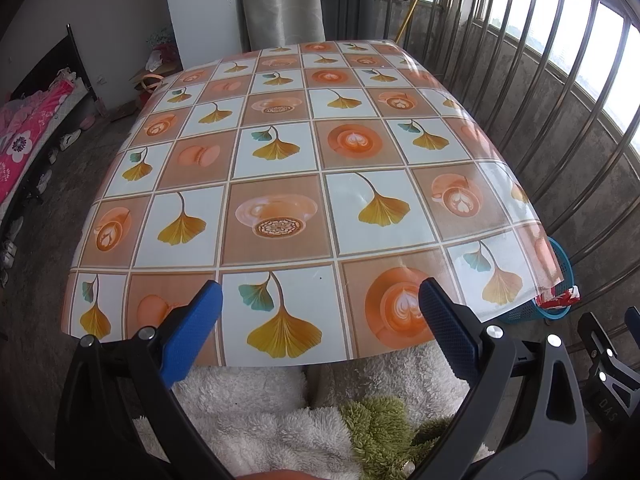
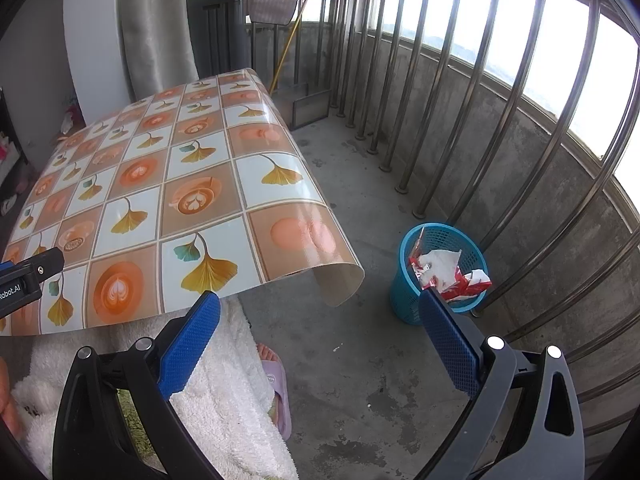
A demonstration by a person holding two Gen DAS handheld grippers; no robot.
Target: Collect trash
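**Hovering at the near edge, both grippers wide and empty**

Holding our left gripper [image 1: 320,304] low over the near edge of the tabletop [image 1: 280,152], we keep its blue pads [image 1: 192,328] spread wide with nothing between them. The checked cloth of ginkgo leaves and coffee cups lies bare from its left edge to its right. Under the near edge sits our lap in a white fleece robe [image 1: 248,400], with a green fuzzy patch [image 1: 376,432] on it.

Our right gripper [image 2: 320,312] is held beyond the tabletop's near right corner, above the concrete floor [image 2: 360,360], and it too stands wide and empty. In its view the left gripper's black tip pokes in at the far left, printed with "Robot.AI". The cloth's right edge droops and curls under at the near corner [image 2: 344,280]. A foot in a lilac slipper [image 2: 280,392] rests on the floor just below the robe.

Right of the table, on the floor close to the steel railing [image 2: 500,128], stands the blue mesh bin [image 2: 408,280]. The trash [image 2: 444,268] is in it: white crumpled paper and red-and-white wrappers heaped to the rim, some poking over it. The right gripper's right pad overlaps the bin's near side in this view; whether it touches we cannot tell.
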